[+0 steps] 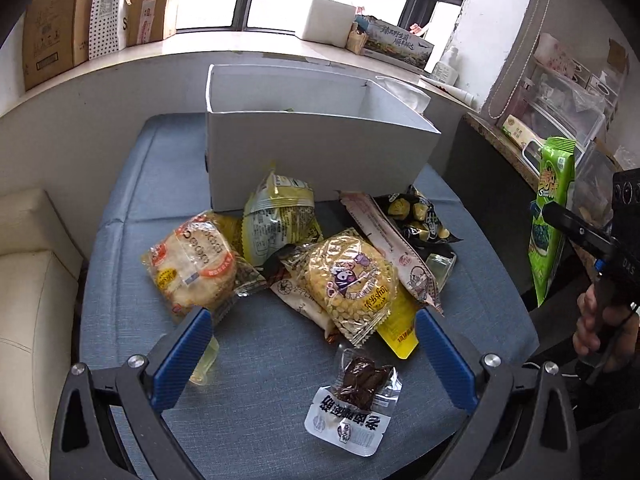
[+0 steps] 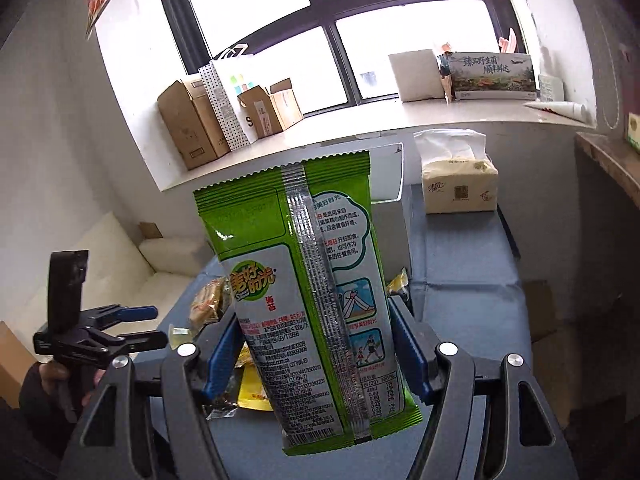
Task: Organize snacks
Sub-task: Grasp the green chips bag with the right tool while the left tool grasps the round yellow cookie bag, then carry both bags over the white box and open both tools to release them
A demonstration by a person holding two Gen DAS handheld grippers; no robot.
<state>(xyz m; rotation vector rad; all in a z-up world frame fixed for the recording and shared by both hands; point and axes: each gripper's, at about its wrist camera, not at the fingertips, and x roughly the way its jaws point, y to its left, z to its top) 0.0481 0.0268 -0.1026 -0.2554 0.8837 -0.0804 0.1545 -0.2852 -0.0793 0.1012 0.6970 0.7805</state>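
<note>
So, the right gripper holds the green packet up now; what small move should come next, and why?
Probably carry the green packet forward over the white box and let it go there. The right gripper has it clamped and lifted off the cushion, the box stands open just behind the snack pile, and nothing seems to block the way.

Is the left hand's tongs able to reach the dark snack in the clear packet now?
Probably yes: the left tongs stand open just above the dark snack packet, with nothing lying over it.
</note>
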